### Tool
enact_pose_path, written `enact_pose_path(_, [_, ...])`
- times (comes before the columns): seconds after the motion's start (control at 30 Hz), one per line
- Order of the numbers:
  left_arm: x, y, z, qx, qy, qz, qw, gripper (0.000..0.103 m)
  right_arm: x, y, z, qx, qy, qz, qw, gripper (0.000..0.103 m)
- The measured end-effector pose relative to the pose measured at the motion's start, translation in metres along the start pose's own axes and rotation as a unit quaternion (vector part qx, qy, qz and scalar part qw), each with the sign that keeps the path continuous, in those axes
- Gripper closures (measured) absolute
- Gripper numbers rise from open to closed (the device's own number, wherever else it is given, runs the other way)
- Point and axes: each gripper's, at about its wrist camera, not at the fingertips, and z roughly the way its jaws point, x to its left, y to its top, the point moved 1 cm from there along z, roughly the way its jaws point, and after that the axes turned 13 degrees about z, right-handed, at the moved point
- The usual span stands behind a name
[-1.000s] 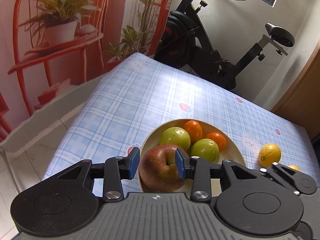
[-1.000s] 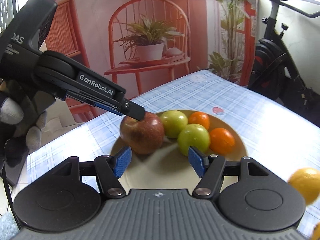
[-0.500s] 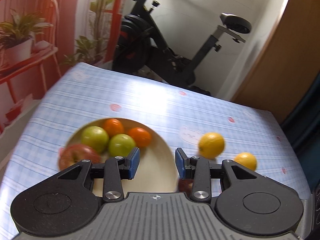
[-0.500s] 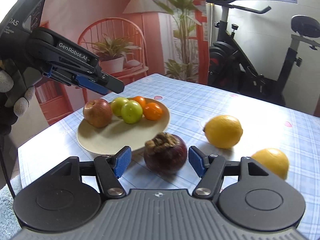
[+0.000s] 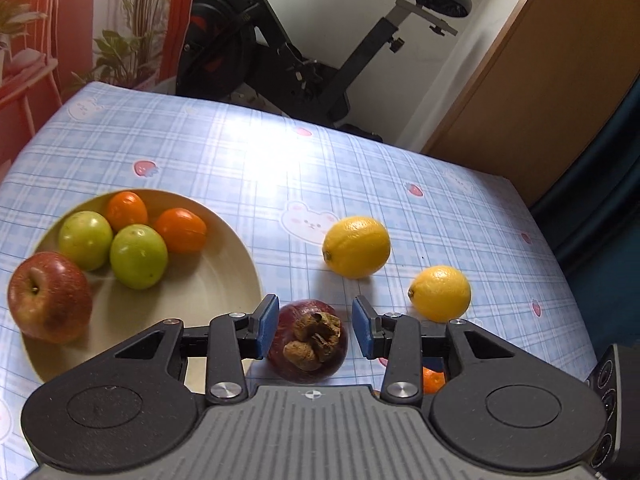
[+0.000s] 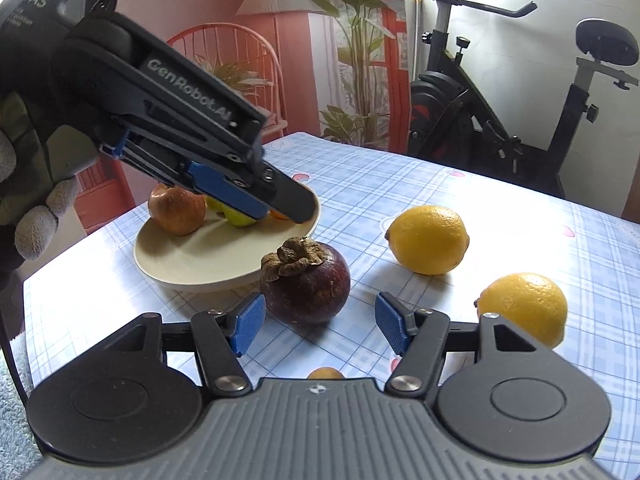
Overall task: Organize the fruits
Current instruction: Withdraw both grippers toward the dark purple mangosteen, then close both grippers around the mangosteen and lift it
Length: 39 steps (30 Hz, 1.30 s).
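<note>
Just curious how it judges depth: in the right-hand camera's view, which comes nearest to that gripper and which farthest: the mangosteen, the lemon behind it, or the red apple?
1. Mangosteen, just ahead of the right gripper.
2. Lemon, farther back, to the right.
3. Red apple, farthest, on the plate at left.

Left gripper (image 5: 314,330) and right gripper (image 6: 318,322) tilt downward, jaws of both parted.

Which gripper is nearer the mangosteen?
Left. The left gripper has the mangosteen between its open jaws, untouched; the right gripper sits just short of it.
</note>
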Motion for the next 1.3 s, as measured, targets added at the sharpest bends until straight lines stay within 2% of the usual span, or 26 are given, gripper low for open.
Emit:
enact_pose_path(0.17, [-0.002, 0.002, 0.008, 0.015, -0.003, 0.001, 0.9999, 0.06, 0.001, 0.001, 0.009, 0.011, 0.007, -0.008, 1.0, 0.04])
enact_pose_path(0.3, [-0.003, 0.002, 0.011, 0.023, -0.006, 0.005, 0.9997, 0.053, 0.002, 0.003, 0.016, 0.018, 0.008, -0.017, 1.0, 0.04])
enact_pose_path(0.43, [-0.002, 0.002, 0.014, 0.026, -0.006, 0.002, 0.9996, 0.052, 0.003, 0.003, 0.022, 0.023, 0.008, -0.019, 1.0, 0.04])
enact_pose_path(0.7, [-0.003, -0.001, 0.023, 0.031, -0.001, 0.007, 0.9995, 0.052, 0.001, 0.005, 0.03, 0.031, 0.008, -0.014, 0.999, 0.04])
enact_pose_path(0.87, [0.0, -0.002, 0.025, 0.033, -0.001, 0.004, 0.9995, 0.057, -0.001, 0.005, 0.031, 0.032, 0.011, -0.014, 0.999, 0.044])
enact_pose_path(1.3, [-0.002, -0.002, 0.011, 0.024, -0.018, 0.008, 0.9995, 0.057, 0.001, 0.009, 0.016, 0.024, 0.015, -0.016, 0.999, 0.044])
